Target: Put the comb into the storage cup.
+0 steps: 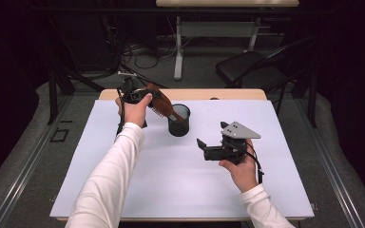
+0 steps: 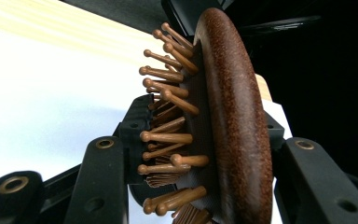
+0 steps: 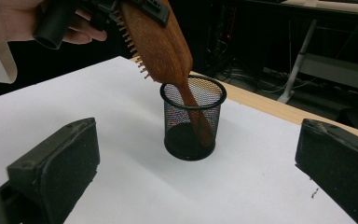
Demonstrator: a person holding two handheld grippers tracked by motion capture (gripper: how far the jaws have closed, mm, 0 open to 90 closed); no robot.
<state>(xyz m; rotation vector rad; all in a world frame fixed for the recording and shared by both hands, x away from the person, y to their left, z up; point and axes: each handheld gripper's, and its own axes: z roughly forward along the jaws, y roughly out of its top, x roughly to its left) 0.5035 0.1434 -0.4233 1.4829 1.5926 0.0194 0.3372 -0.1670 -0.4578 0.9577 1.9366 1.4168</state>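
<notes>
L hand (image 1: 135, 109) up at far left of table (image 1: 100, 166), arm stretched fwd. L gripper (image 1: 140, 96) clamps brown hairbrush (image 3: 156, 39) head, tilted; handle down inside black mesh cup (image 3: 193, 119). R gripper (image 1: 209, 149) low near right, jaws wide apart, holding nothing. No writing seen.

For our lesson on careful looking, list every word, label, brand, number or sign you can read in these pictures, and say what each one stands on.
There is no readable text in these pictures.
The wooden hairbrush, the black mesh cup, the white table cover and both grippers, left and right, carry no visible words, labels or numbers.
</notes>
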